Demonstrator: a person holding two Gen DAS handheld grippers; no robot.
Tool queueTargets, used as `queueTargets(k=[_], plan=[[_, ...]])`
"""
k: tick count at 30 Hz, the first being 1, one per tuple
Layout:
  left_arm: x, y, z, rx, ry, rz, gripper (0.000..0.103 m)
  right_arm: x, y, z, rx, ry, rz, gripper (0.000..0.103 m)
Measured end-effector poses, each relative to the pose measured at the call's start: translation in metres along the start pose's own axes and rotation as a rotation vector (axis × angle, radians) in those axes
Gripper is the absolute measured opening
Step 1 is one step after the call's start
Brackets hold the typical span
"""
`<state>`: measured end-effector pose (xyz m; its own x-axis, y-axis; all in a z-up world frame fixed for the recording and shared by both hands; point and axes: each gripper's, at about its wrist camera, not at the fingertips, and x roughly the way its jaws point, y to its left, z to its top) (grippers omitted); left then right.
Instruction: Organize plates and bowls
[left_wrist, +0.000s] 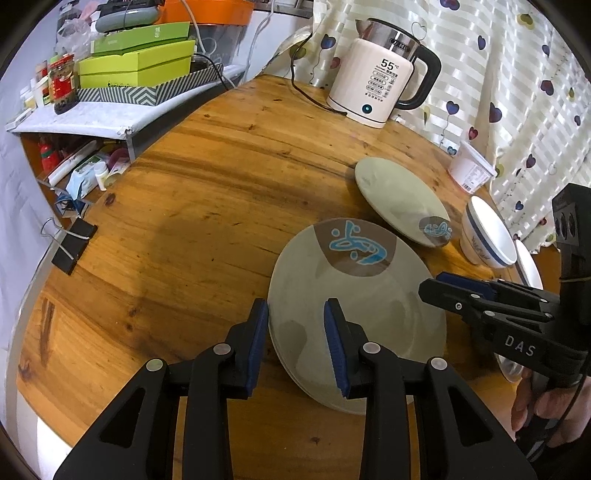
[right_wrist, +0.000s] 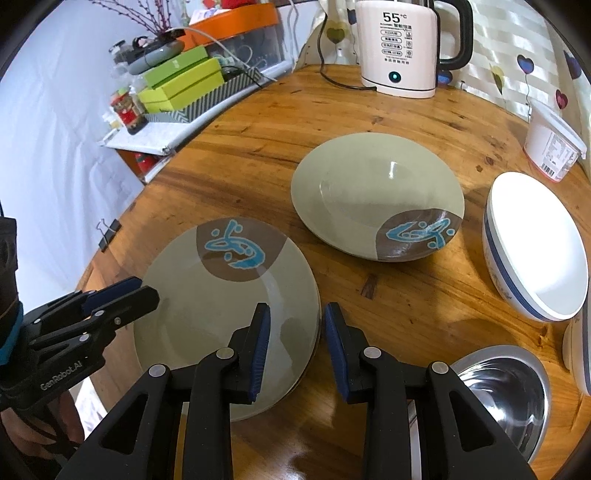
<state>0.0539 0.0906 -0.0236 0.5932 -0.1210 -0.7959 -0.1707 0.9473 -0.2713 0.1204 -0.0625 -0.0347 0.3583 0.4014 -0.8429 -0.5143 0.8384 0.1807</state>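
A stack of grey-green plates with a brown patch and blue motif (left_wrist: 354, 295) (right_wrist: 221, 306) lies on the round wooden table. My left gripper (left_wrist: 295, 343) is open, its jaws straddling the stack's left rim. My right gripper (right_wrist: 297, 347) is open, its jaws straddling the stack's right rim; it also shows in the left wrist view (left_wrist: 458, 291). A second matching plate (right_wrist: 373, 192) (left_wrist: 399, 199) lies apart, further back. A white bowl with a blue band (right_wrist: 535, 247) (left_wrist: 487, 232) stands to the right. A steel bowl (right_wrist: 506, 391) sits near the front right.
A white electric kettle (right_wrist: 399, 48) with its cord stands at the back. A white tub (right_wrist: 550, 144) is at the back right. A cluttered shelf with green boxes (left_wrist: 136, 66) borders the table's left. A binder clip (left_wrist: 72, 243) lies at the left edge.
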Motion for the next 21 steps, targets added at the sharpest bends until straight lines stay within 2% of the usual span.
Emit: queueTargets(k=[13,21], plan=[[0.002,0.0,-0.003,0.001,0.013,-0.003,0.033,0.003,0.001,-0.002,0.004,0.015,0.011,0.03],[-0.008,0.002,0.002,-0.002,-0.02,0.002,0.033,-0.01,-0.009,0.001,0.036,-0.016,0.007,0.03]])
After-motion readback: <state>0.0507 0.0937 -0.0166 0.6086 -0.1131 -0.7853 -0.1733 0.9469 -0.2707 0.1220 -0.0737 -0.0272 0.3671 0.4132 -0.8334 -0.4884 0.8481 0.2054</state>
